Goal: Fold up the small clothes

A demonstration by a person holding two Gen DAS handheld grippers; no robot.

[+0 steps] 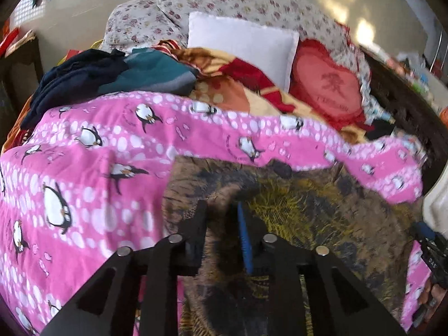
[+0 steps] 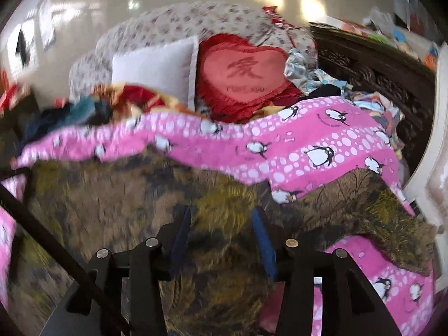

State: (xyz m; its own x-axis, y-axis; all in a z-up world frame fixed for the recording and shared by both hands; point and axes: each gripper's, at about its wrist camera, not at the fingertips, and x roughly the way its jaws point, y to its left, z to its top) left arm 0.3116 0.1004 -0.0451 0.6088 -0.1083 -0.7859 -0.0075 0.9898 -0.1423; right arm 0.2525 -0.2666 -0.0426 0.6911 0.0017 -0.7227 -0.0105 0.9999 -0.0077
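A brown and yellow patterned garment (image 1: 308, 218) lies spread on a pink penguin-print sheet (image 1: 84, 168); it fills the lower middle of the right wrist view (image 2: 140, 190) too. My left gripper (image 1: 222, 210) is open, its black fingers with blue pads right over the garment's left part. My right gripper (image 2: 221, 215) is open, fingers spread over the garment's middle. A corner of the garment (image 2: 364, 184) lies folded up over the pink sheet (image 2: 322, 145) on the right. Both views are motion-blurred.
Behind the sheet lie a pile of dark blue and teal clothes (image 1: 112, 75), a white pillow (image 1: 243, 47), a red heart cushion (image 2: 246, 75) and a floral pillow (image 1: 224, 0). A dark carved headboard (image 2: 378, 75) runs along the right. The right gripper's body (image 1: 431, 246) shows at the left view's edge.
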